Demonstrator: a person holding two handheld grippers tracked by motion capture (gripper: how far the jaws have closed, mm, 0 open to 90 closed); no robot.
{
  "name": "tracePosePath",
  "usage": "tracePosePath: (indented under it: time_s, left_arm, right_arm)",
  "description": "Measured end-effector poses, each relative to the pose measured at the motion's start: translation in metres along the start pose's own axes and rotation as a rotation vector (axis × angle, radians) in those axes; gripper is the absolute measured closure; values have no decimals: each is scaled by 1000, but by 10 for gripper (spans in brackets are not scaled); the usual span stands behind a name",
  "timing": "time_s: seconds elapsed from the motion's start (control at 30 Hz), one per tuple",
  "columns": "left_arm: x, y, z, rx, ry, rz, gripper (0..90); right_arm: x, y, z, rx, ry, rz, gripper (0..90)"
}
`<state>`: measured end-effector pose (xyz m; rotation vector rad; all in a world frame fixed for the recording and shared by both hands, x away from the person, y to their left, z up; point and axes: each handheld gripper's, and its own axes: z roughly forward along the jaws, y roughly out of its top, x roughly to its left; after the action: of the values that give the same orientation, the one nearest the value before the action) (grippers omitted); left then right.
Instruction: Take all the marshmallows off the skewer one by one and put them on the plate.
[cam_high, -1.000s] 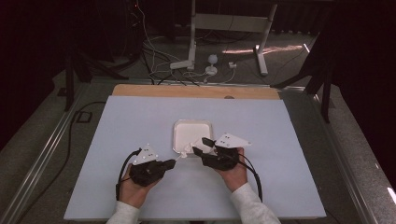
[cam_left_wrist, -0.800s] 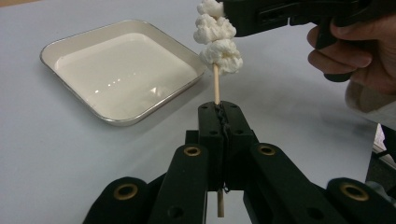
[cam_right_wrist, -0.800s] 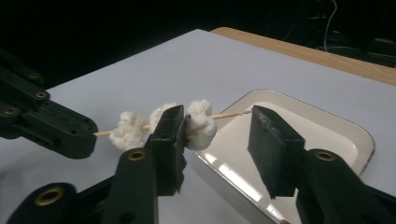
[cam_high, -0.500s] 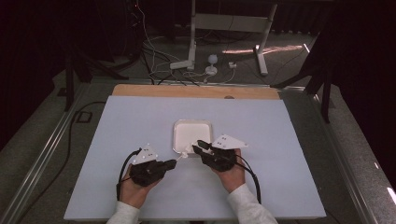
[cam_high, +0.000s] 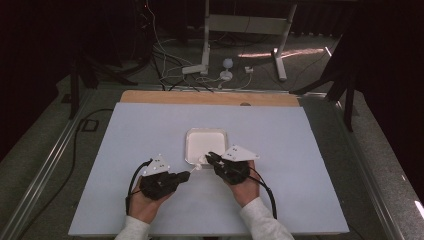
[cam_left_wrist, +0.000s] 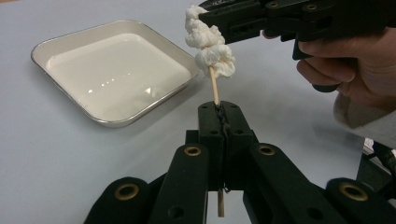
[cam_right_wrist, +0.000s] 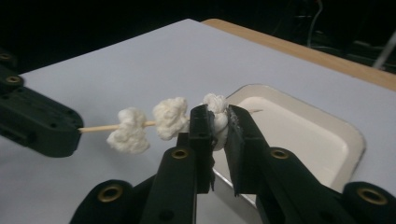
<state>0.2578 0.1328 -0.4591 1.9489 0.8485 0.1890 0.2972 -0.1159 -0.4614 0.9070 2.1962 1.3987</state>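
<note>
While the white tray (cam_left_wrist: 114, 70) seems bare, left gripper (cam_left_wrist: 219, 123) clamps the skewer (cam_left_wrist: 214, 88), right gripper (cam_right_wrist: 217, 123) pinching its end marshmallow (cam_right_wrist: 215, 114).

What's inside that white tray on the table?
Nothing: the white tray shows a bare, glossy bottom. The fluffy white pieces sit on a wooden skewer held beside it. Its near edge hides behind the right hand-held gripper.

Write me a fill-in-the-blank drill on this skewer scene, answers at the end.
1. The left tool is shut on the wooden ____.
2. The right tool pinches one of ____ white lumps on the skewer.
3. The white tray is ____.

Missing words: skewer; three; empty
</note>
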Motion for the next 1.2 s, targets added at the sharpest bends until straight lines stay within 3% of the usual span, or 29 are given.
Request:
tracePosePath:
  time_s: [0.03, 0.1, 0.13, 0.33, 0.4, 0.43, 0.47, 0.67, 1.0, 1.2]
  left_arm:
    - [0, 0, -1, 0, 1, 0, 900]
    - [0, 0, -1, -4, 0, -4, 899]
    - [1, 1, -2, -5, 4, -4, 899]
    - [2, 2, -3, -2, 23, -8, 900]
    - [2, 1, -6, 0, 19, -3, 900]
    - [3, 1, -9, -7, 17, -9, 900]
    - [4, 1, -10, -12, 23, -13, 900]
    - [9, -1, -10, -19, 35, -36, 899]
    - [14, -4, -10, -14, 66, -47, 899]
    - [16, -4, -9, -8, 83, -48, 898]
  right_arm:
    - [0, 2, 1, -1, -35, 1, 824]
    - [-3, 2, 1, -4, -59, -1, 825]
    - [-7, 3, 1, -9, -37, 28, 825]
    - [-8, 8, 3, 1, -71, -4, 831]
    - [-17, 7, 4, -3, -170, 19, 837]
    - [-17, 7, 4, -3, -170, 19, 837]
    - [-33, 6, 1, -2, -145, 89, 835]
    - [-40, 7, -2, 9, -110, 61, 822]
    - [-48, 4, 22, 89, -103, 65, 790]
    - [-52, 3, 35, 140, -91, 81, 549]
